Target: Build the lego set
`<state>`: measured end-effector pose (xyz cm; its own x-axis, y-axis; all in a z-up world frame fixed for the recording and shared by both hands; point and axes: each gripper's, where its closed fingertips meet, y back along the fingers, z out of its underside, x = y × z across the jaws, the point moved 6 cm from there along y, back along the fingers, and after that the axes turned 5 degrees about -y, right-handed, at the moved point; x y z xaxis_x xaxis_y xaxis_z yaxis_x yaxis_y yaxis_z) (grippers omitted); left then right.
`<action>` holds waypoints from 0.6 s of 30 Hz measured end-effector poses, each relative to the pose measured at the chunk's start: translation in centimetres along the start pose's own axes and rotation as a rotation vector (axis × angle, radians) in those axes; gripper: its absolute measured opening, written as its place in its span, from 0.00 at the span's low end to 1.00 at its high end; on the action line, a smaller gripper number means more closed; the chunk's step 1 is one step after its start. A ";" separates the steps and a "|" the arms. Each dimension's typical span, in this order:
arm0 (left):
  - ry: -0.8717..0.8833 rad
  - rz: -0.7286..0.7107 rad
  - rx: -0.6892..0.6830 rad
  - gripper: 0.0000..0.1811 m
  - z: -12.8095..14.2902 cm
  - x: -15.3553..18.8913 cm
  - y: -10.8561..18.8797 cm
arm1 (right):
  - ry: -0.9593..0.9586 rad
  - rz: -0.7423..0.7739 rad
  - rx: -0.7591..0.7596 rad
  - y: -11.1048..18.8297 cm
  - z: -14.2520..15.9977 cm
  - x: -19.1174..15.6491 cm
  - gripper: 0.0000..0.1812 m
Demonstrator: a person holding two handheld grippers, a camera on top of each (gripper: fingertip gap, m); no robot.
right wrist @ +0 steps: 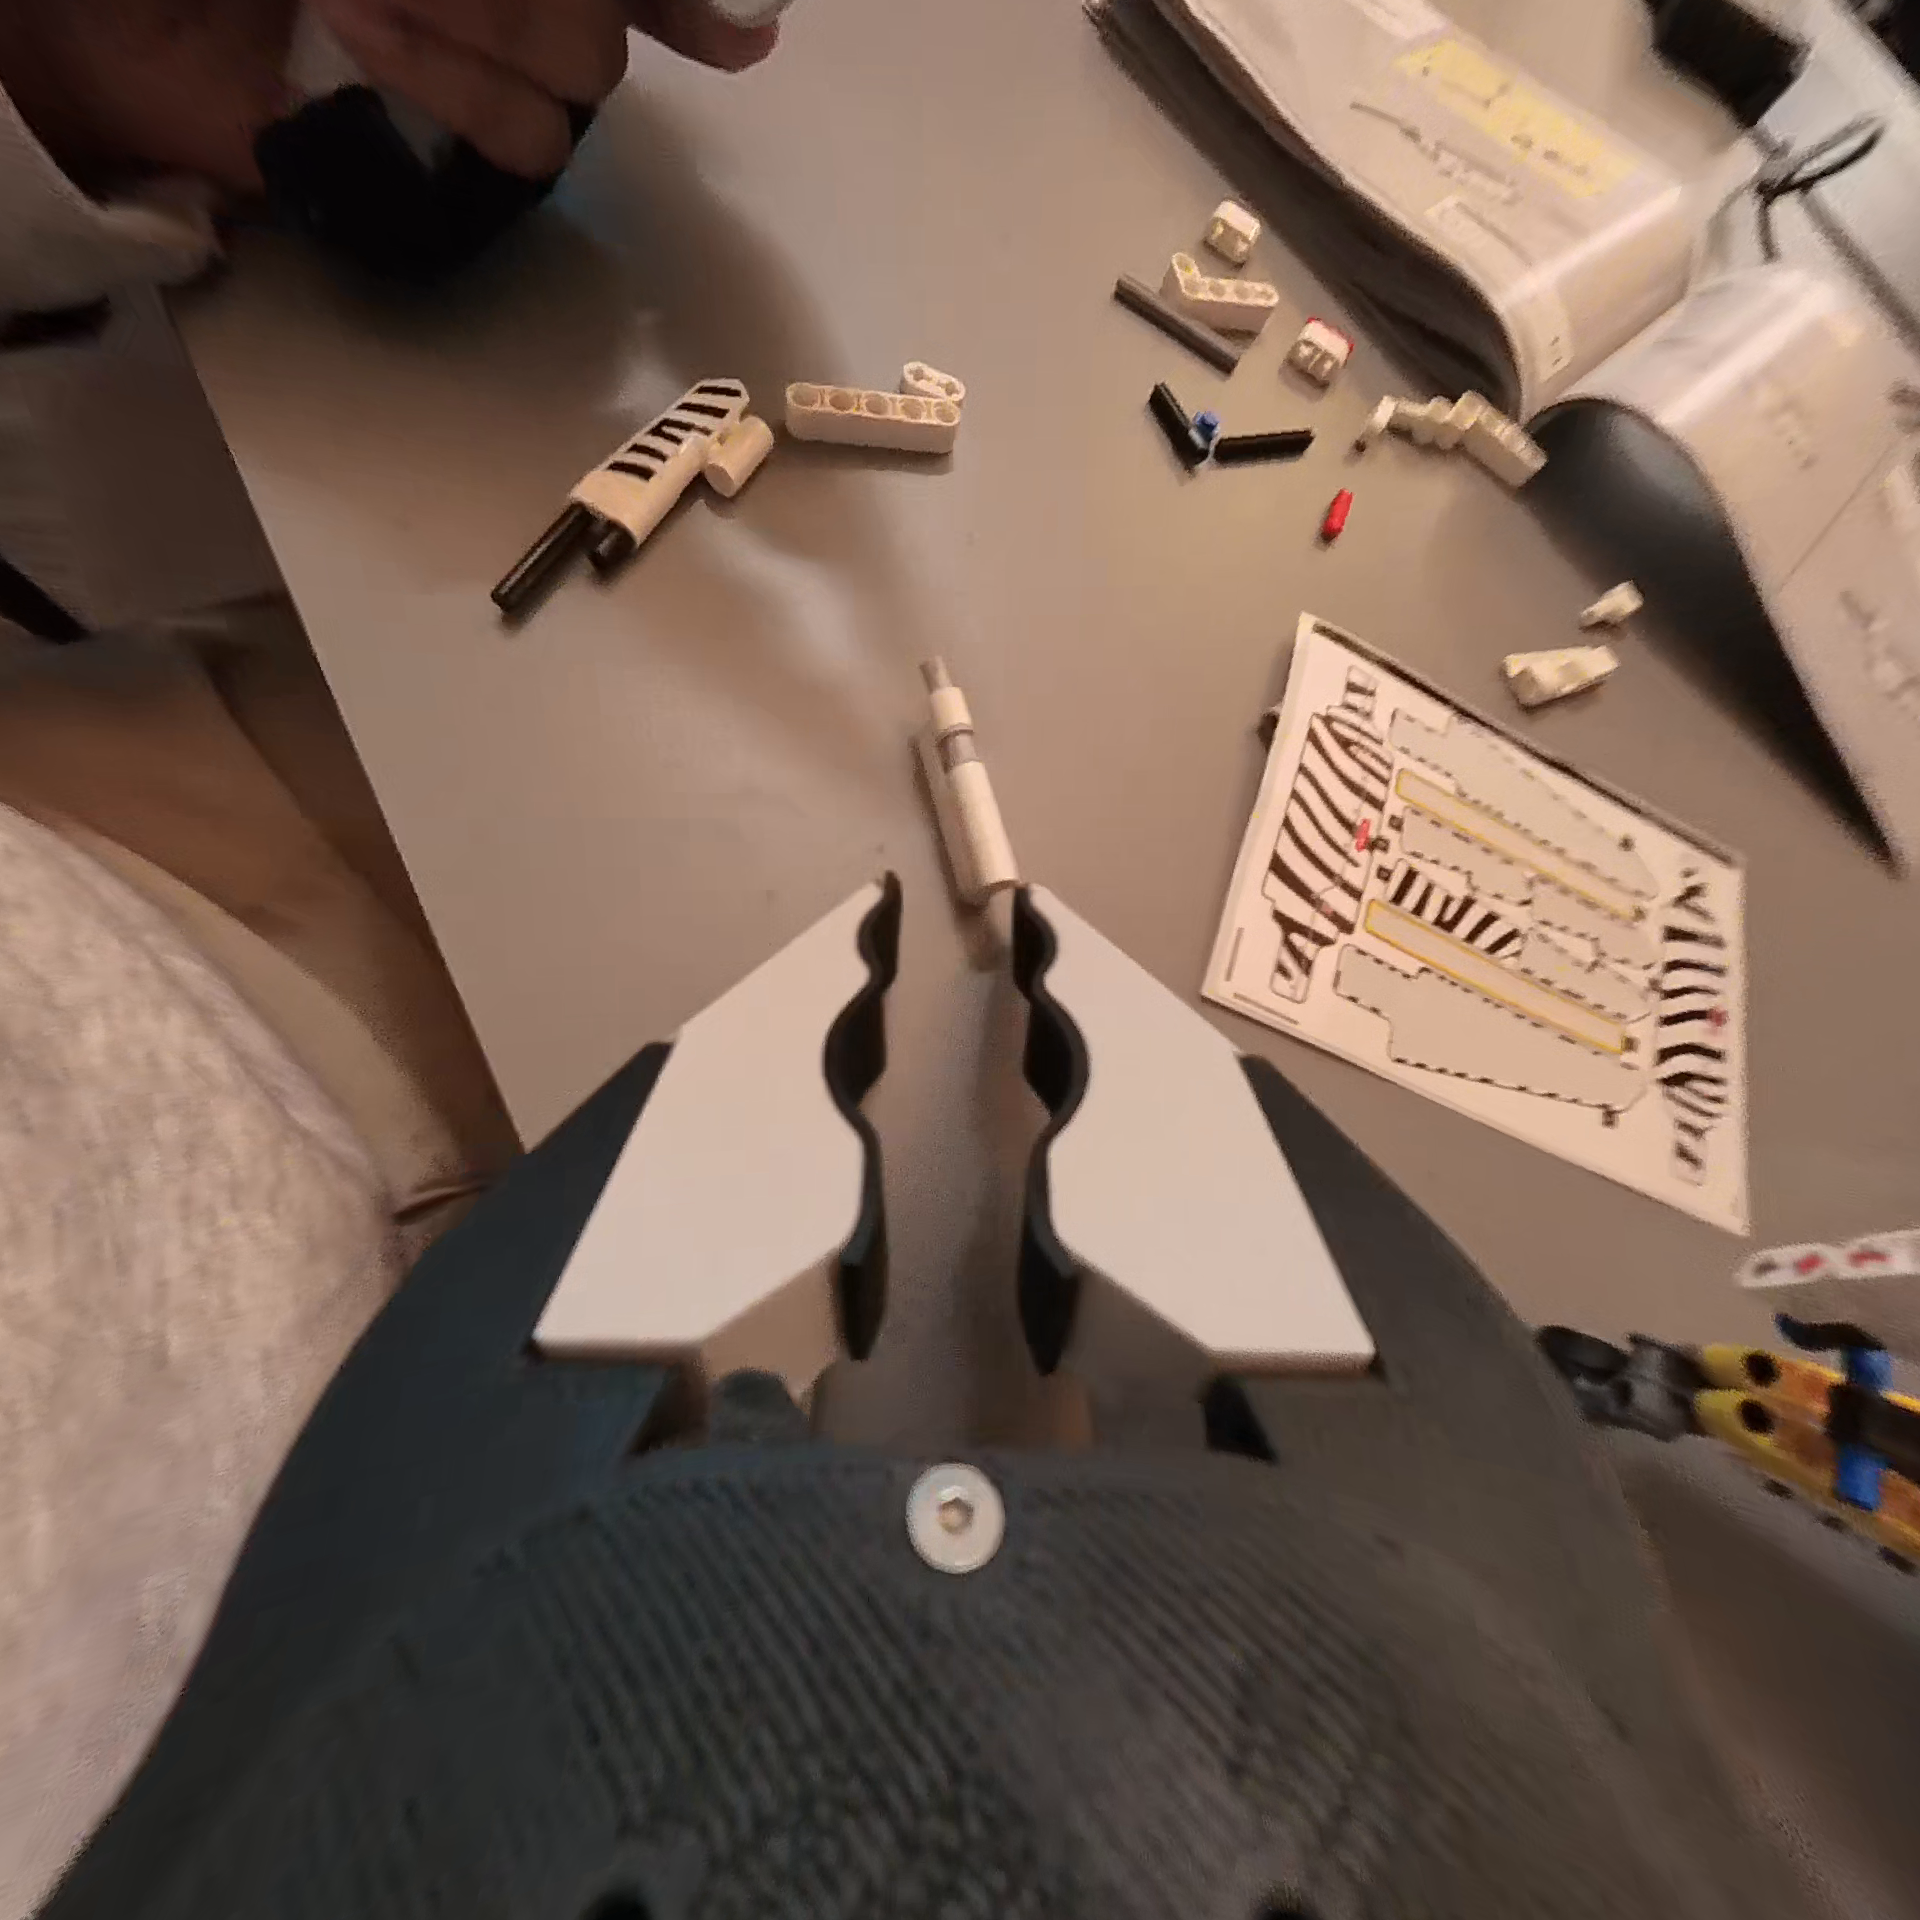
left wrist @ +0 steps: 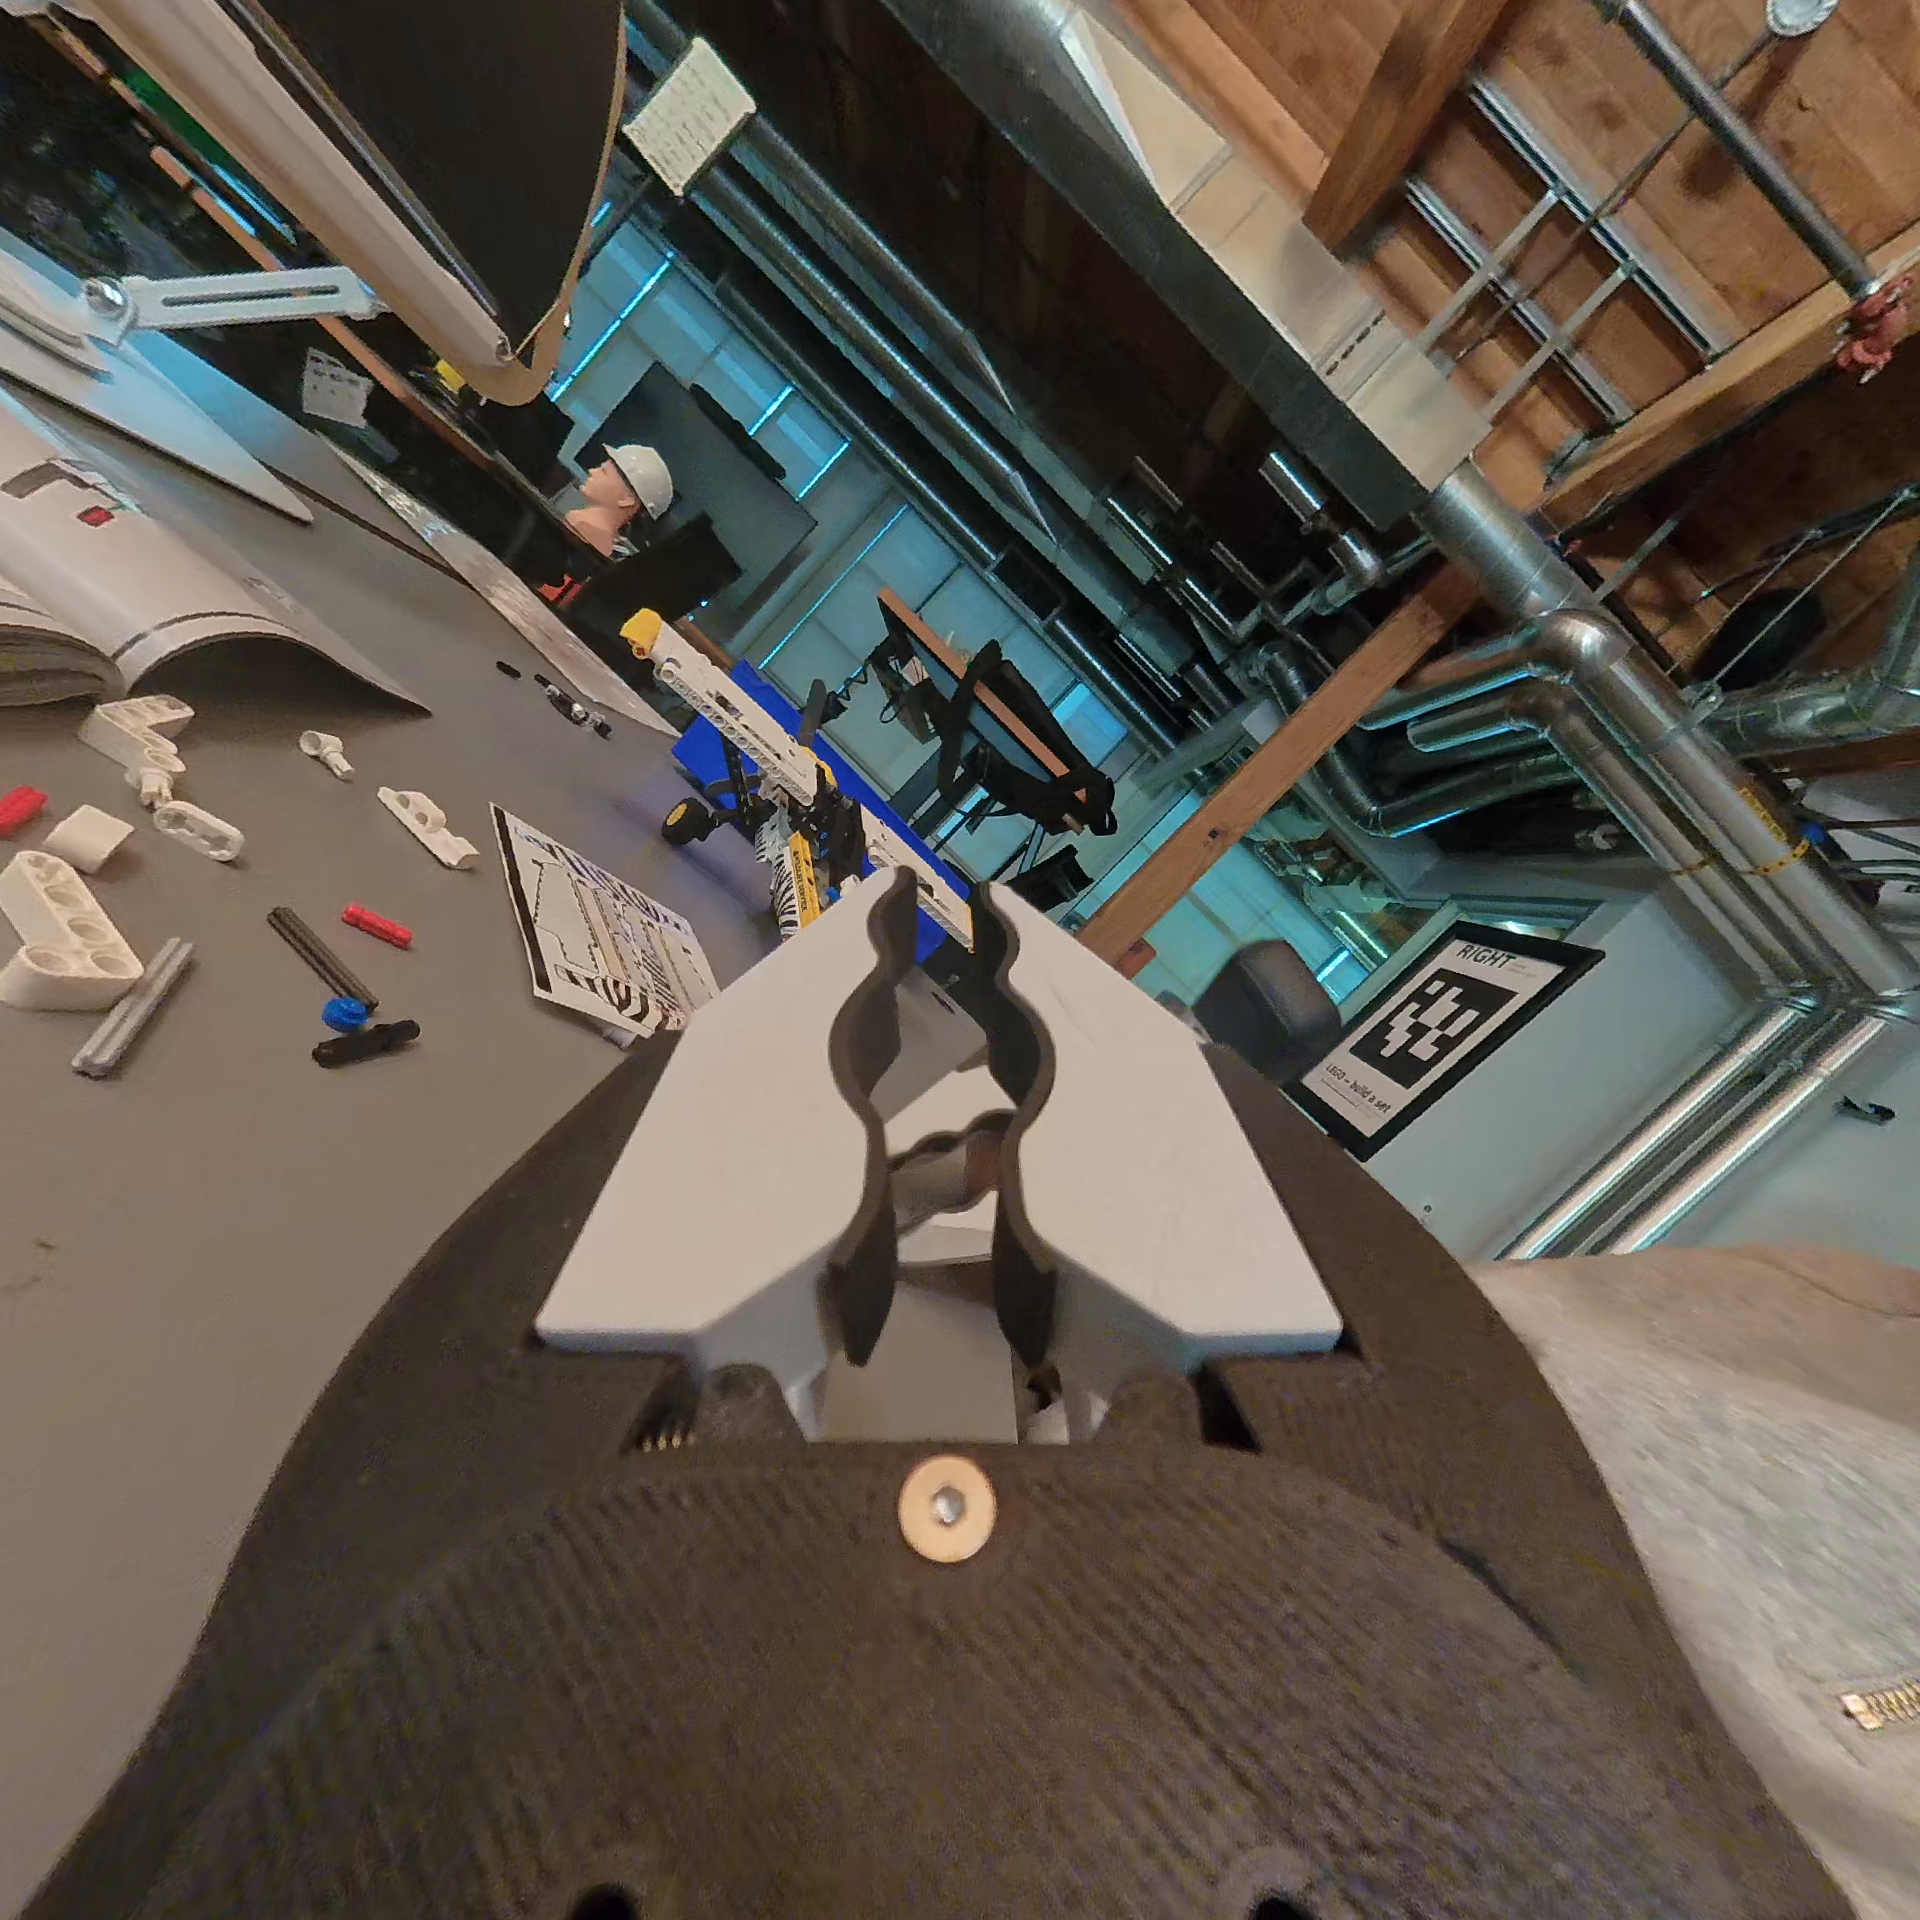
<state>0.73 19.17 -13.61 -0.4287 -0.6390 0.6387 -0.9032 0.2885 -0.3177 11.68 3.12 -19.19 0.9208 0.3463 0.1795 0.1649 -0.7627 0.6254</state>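
**Two grippers, one part held, one waiting**

Two loose groups of pieces lie on the grey matte tabletop (right wrist: 727, 727); no tray, bin or box shows in either view, so nothing is contained, and every part sits bare on the surface.

The left gripper (left wrist: 940, 914) has its fingers closed on the end of a white studded beam with yellow trim, part of the half-built black, yellow and white model (left wrist: 790, 800), which is raised above the table edge. The right gripper (right wrist: 951, 904) has its fingers apart and empty, poised just short of a white cylindrical piston-like piece (right wrist: 961, 790) lying on the table.

My reading is that this piston is the next pick. It is round and likely to roll, so the fingers should straddle its thicker barrel squarely and close slowly. A striped sticker sheet (right wrist: 1475, 935) lies close to the right; keep clear of it. An open instruction booklet (right wrist: 1455, 187) rests beyond the scattered white beams (right wrist: 873, 416).
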 end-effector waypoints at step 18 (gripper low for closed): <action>0.045 0.000 0.027 0.06 -0.2 -0.4 0.2 | 0.371 0.343 0.068 -0.6 -0.2 0.2 0.00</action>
<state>0.76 19.62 -13.79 -0.4300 -0.6061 0.6691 -0.9025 0.2693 -0.3360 11.68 3.77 -19.37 0.7406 0.2307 0.6311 -0.0908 -0.8962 0.4342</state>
